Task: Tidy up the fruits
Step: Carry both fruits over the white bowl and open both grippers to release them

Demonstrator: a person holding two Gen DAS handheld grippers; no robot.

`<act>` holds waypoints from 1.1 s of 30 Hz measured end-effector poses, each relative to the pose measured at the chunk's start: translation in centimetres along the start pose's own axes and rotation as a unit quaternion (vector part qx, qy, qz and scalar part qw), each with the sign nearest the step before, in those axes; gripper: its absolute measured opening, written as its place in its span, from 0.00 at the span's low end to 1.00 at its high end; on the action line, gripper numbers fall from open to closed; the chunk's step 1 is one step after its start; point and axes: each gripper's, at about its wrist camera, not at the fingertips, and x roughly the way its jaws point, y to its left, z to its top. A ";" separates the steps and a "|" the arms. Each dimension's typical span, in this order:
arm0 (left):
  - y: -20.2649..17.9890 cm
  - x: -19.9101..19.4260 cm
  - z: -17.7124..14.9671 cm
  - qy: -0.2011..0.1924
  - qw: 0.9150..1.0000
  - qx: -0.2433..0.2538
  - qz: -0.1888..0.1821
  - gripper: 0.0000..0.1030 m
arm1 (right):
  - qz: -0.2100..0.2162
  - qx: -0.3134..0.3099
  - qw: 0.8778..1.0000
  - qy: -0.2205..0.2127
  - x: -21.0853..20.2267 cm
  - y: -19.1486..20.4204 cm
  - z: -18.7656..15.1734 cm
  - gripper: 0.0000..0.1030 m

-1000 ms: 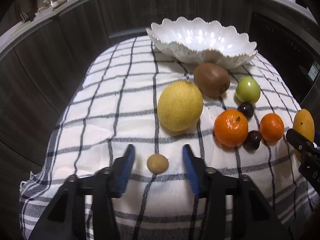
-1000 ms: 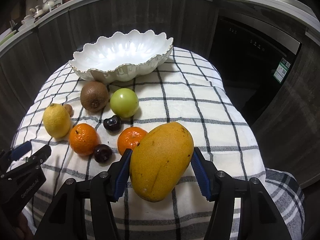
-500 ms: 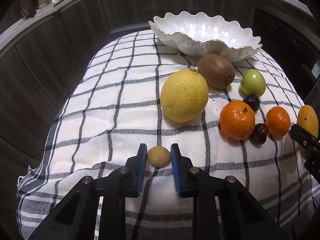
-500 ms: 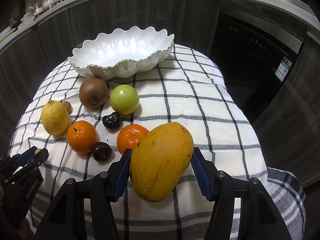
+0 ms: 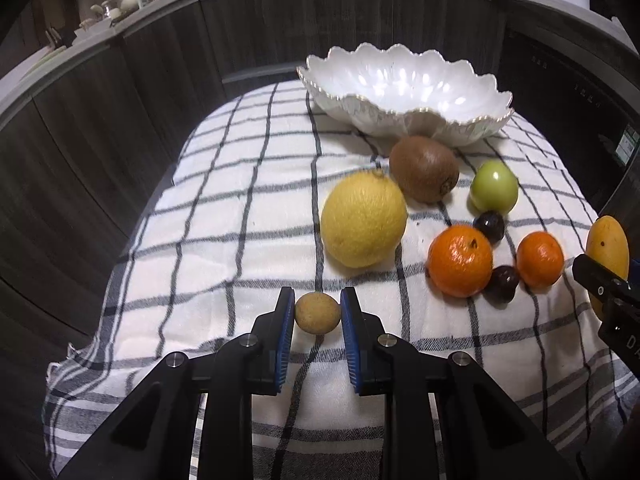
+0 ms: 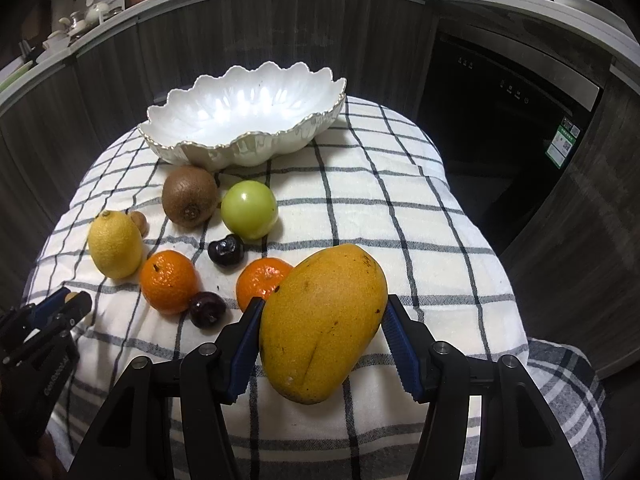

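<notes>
Left gripper [image 5: 318,314] fingers [image 5: 285,320] newly tight around small tan fruit [image 5: 317,313], angled downward.

**Both grippers clamping fruit**

The left gripper [image 5: 317,312] is angling downward, its blue pads [image 5: 286,320] pressing both sides of a small tan fruit [image 5: 317,313]. The right gripper [image 6: 322,326] is likewise tilting down, its jaws gripping a mango [image 6: 322,324].

Dim room; you get overhead glare on the bowl [image 5: 404,88], soft shadows, sharp centre, bowed dark edges.
</notes>
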 end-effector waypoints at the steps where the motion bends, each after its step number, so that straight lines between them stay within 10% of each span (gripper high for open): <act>1: 0.0 -0.3 0.2 -0.003 1.000 0.000 0.000 0.23 | 0.001 0.000 1.000 -0.002 -0.2 0.0 0.1 0.58; 33: -0.9 -3.6 14.7 -0.142 0.989 0.026 -0.020 0.23 | 0.062 -0.026 0.991 -0.119 -1.5 1.5 13.2 0.58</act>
